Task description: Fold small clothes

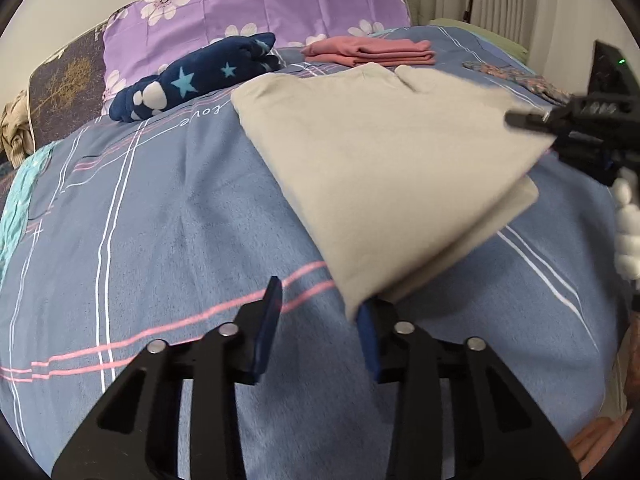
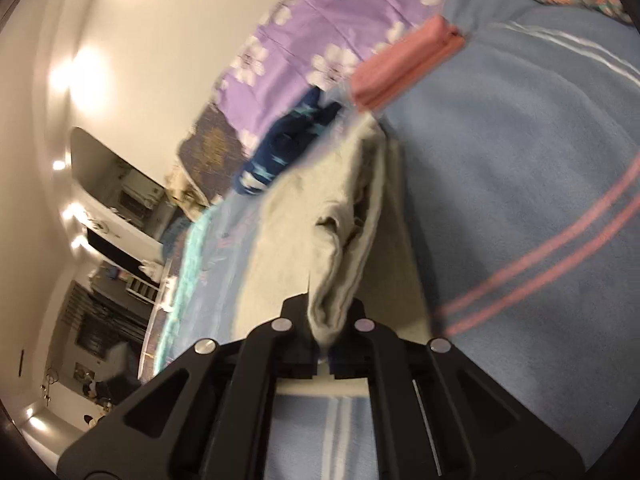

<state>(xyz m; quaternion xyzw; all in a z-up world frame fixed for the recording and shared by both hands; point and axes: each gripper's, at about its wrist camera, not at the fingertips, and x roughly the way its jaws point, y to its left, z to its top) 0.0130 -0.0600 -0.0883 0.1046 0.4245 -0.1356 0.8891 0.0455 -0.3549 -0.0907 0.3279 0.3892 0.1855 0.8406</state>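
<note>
A beige garment (image 1: 384, 160) lies folded on the blue striped blanket (image 1: 160, 240), its near corner hanging over my left gripper's right finger (image 1: 368, 340). My left gripper (image 1: 320, 296) hovers low over the blanket, blue pads apart, with only blanket showing between them. At the garment's right edge my right gripper (image 1: 520, 120) pinches the cloth. In the right wrist view the beige garment (image 2: 304, 208) bunches into a ridge that runs into my right gripper (image 2: 326, 314), which is shut on it.
Folded pink clothes (image 1: 372, 52) and a navy star-print bundle (image 1: 200, 76) lie behind, before a purple floral pillow (image 1: 256, 0). A patterned cloth (image 1: 520, 76) lies far right. A white-gloved hand (image 1: 628, 224) holds the right gripper. A room with shelves lies beyond the bed's left edge.
</note>
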